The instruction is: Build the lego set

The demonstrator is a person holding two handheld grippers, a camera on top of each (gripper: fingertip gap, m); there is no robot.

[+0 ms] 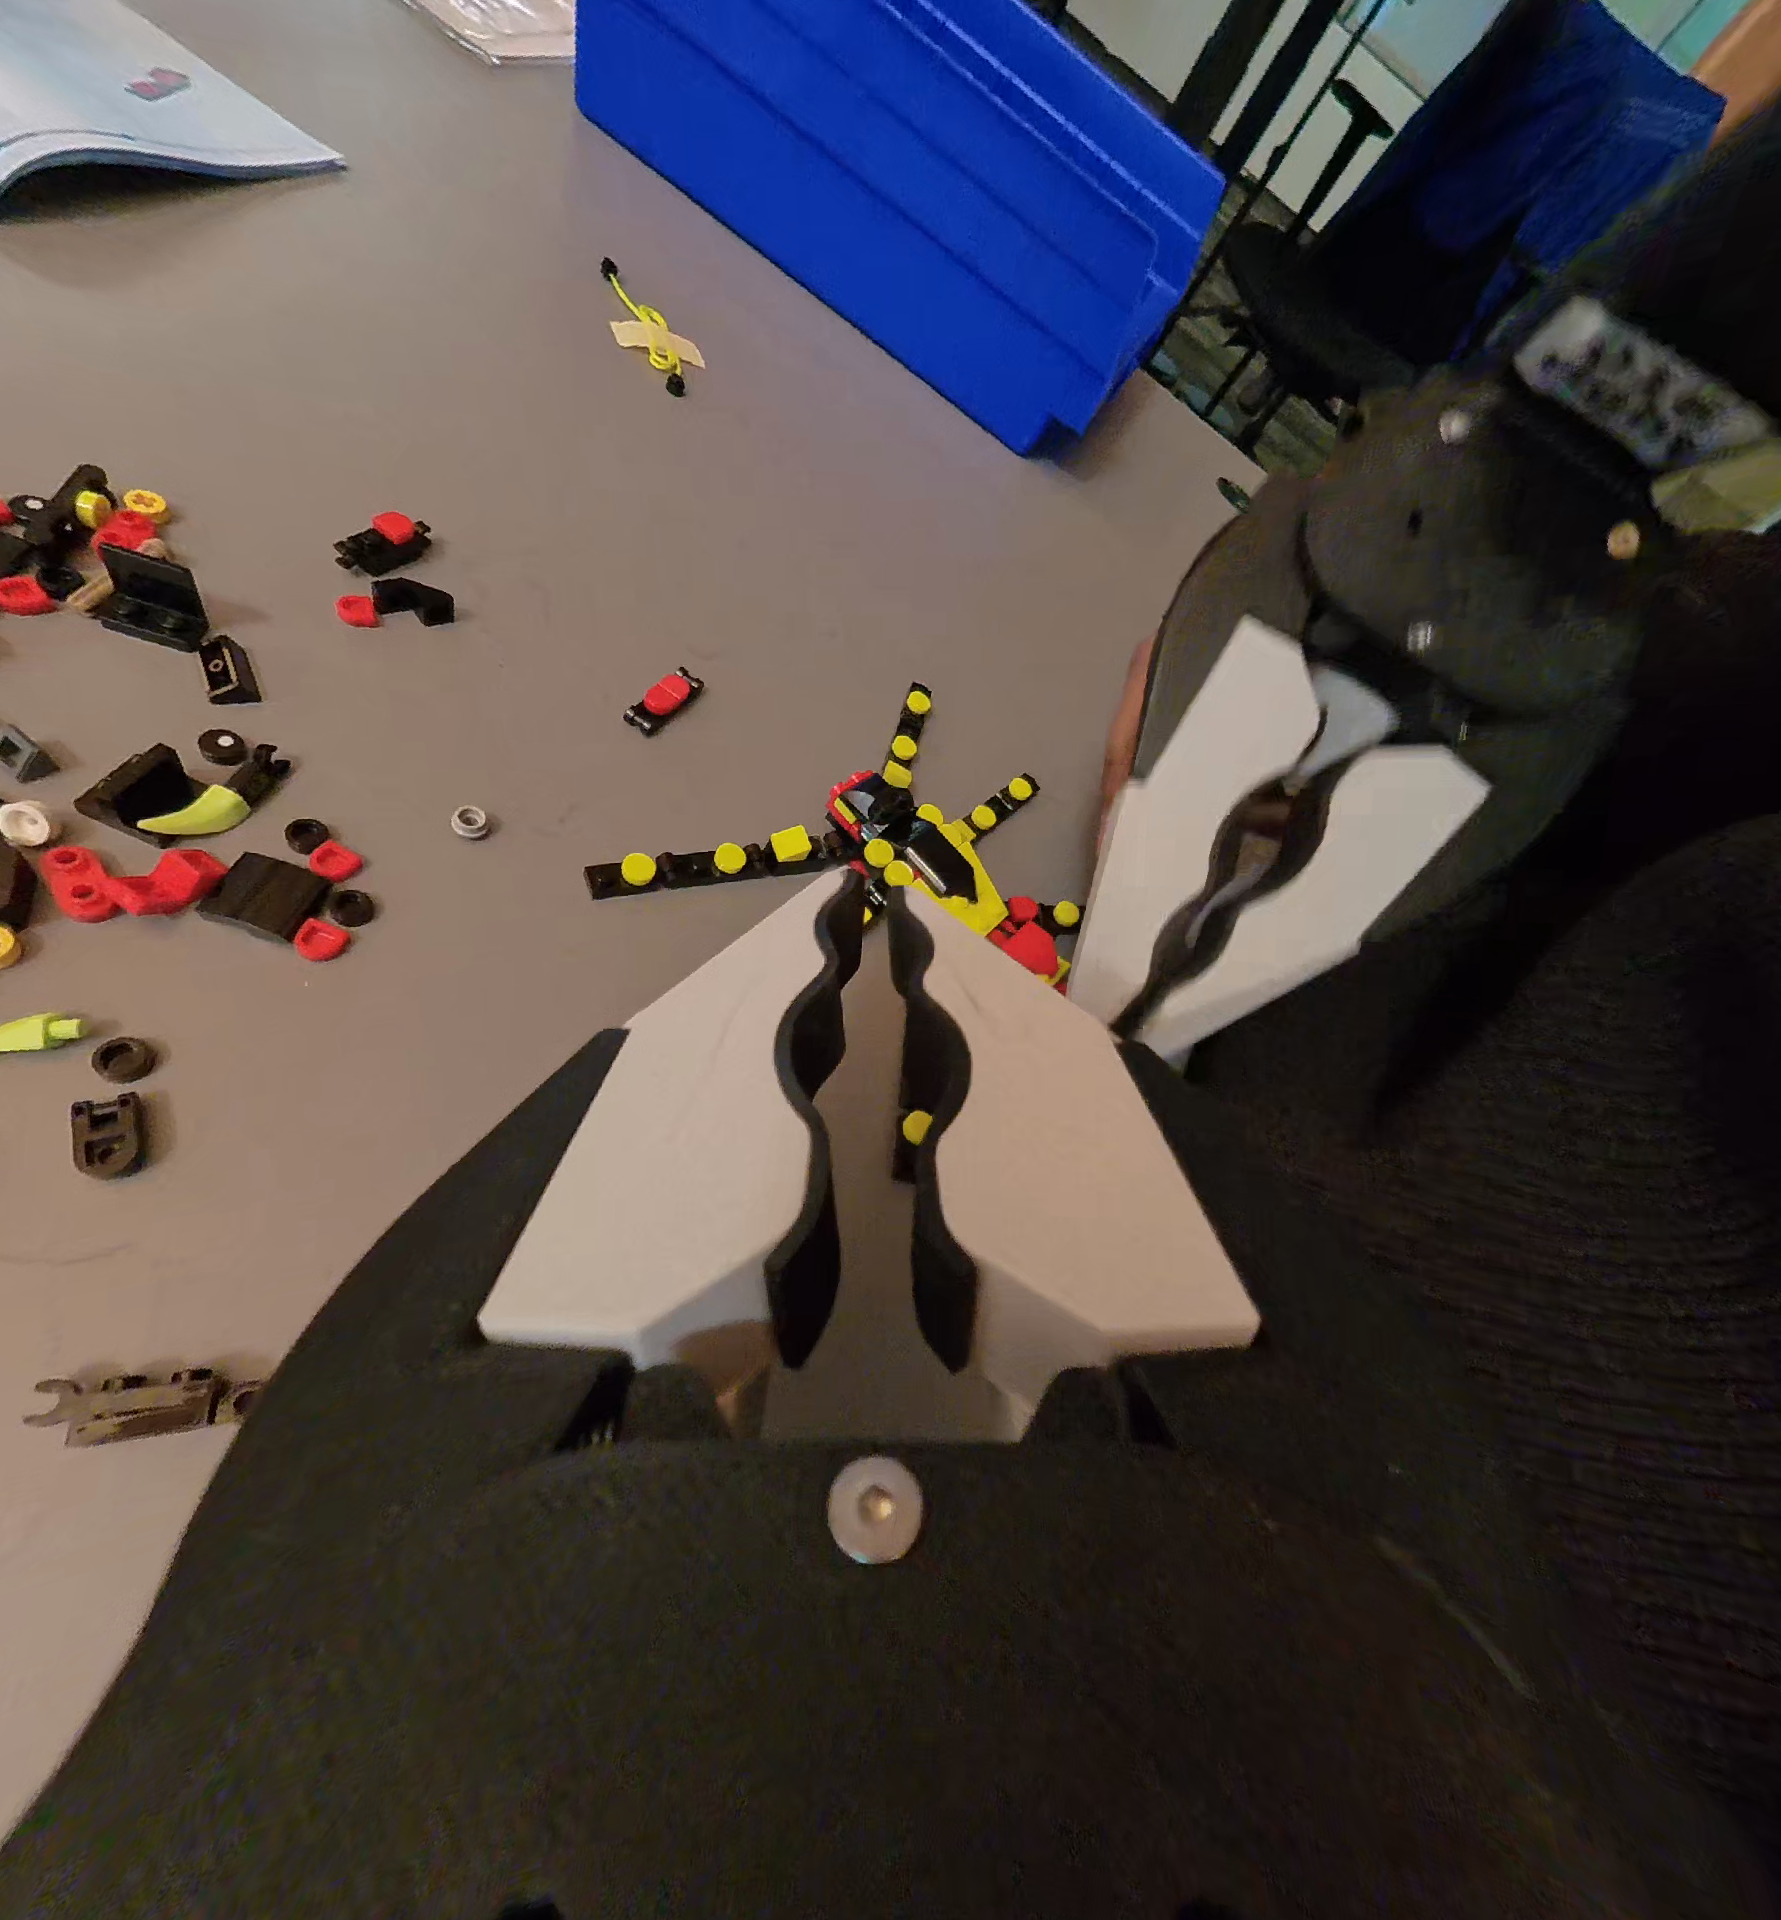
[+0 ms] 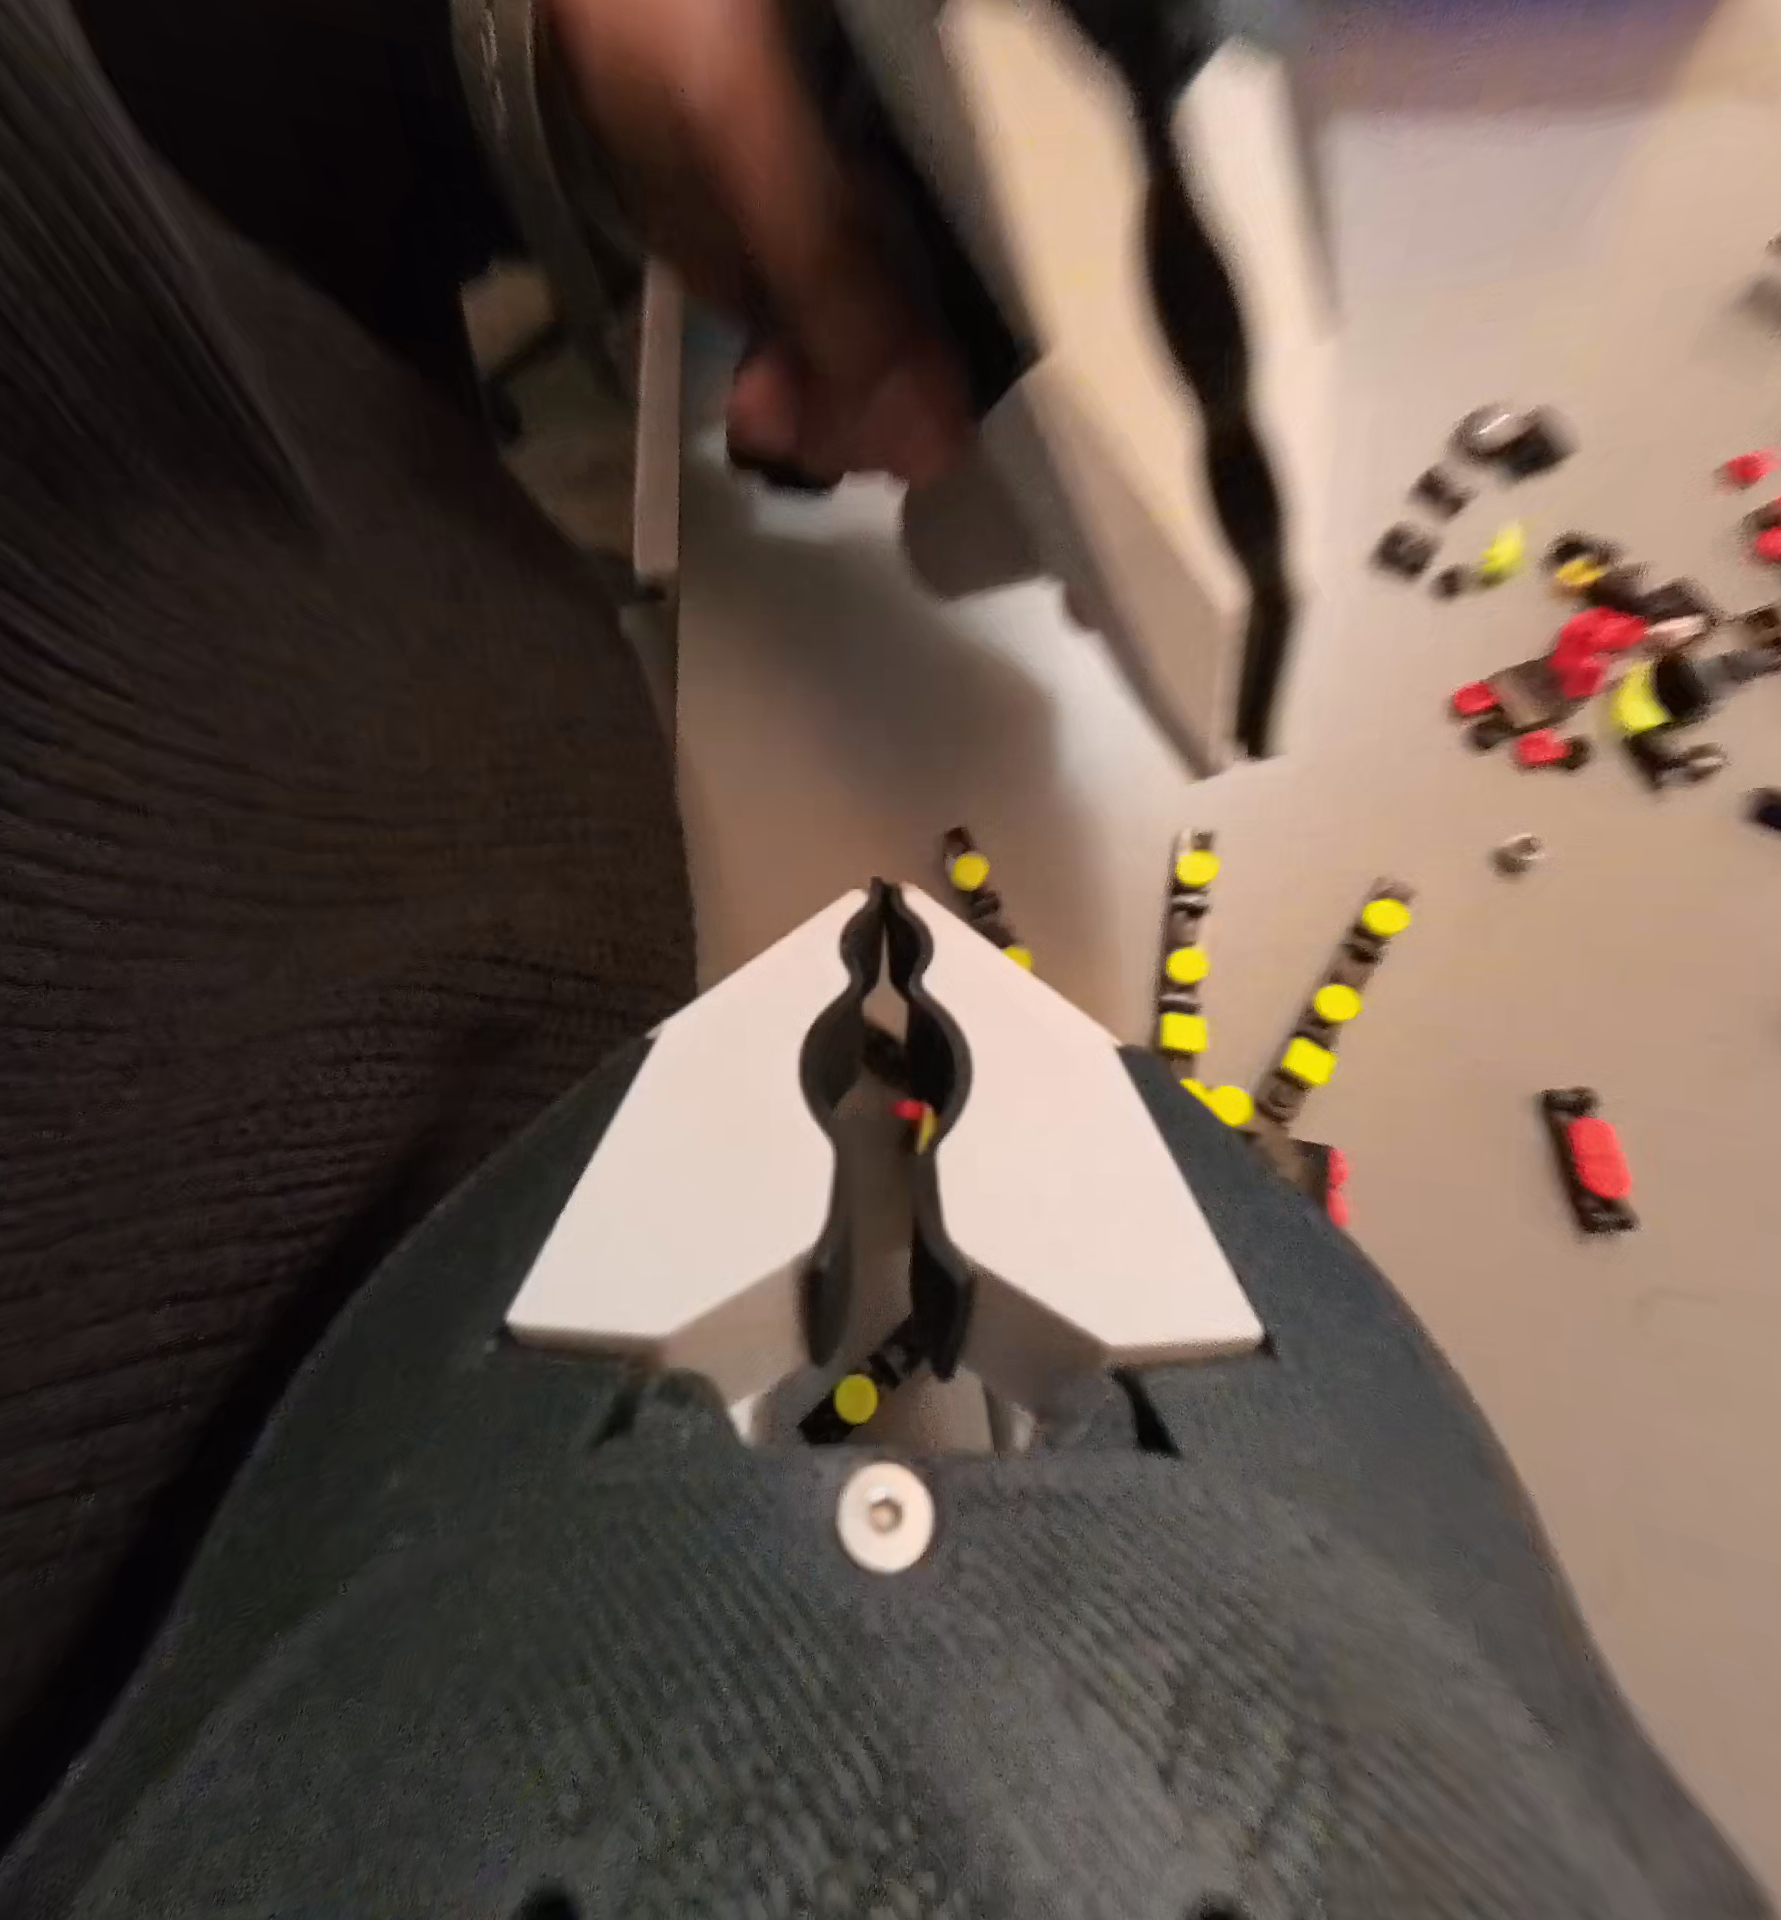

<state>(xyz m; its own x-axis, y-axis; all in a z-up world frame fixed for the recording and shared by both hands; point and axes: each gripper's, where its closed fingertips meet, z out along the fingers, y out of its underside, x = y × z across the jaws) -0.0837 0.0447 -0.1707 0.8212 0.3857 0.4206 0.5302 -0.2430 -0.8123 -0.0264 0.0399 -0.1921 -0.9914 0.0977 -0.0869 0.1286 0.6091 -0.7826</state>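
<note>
A half-built lego model (image 1: 907, 821) lies on the grey table: a red and yellow body with several black legs that carry yellow studs. It also shows in the right wrist view (image 2: 1184, 1032). My left gripper (image 1: 870, 888) hovers over the model with its jaws a narrow gap apart and nothing between them; one leg shows through the gap. It appears blurred in the right wrist view (image 2: 1250, 743). My right gripper (image 2: 881, 891) is shut and empty, just above the model's body, and shows at the right of the left wrist view (image 1: 1125, 1023).
Loose red, black and yellow parts (image 1: 138, 810) lie to the left. A small red-and-black piece (image 1: 666, 701) and a grey round stud (image 1: 470, 823) lie apart. A blue bin (image 1: 865, 187), a booklet (image 1: 86, 104) and a yellow string (image 1: 652, 332) lie farther back. The gap from one gripper's tips to the other's is roughly 6 cm. Between my left fingertips and the small red-and-black piece (image 1: 666, 701) there is roughly 11 cm.
</note>
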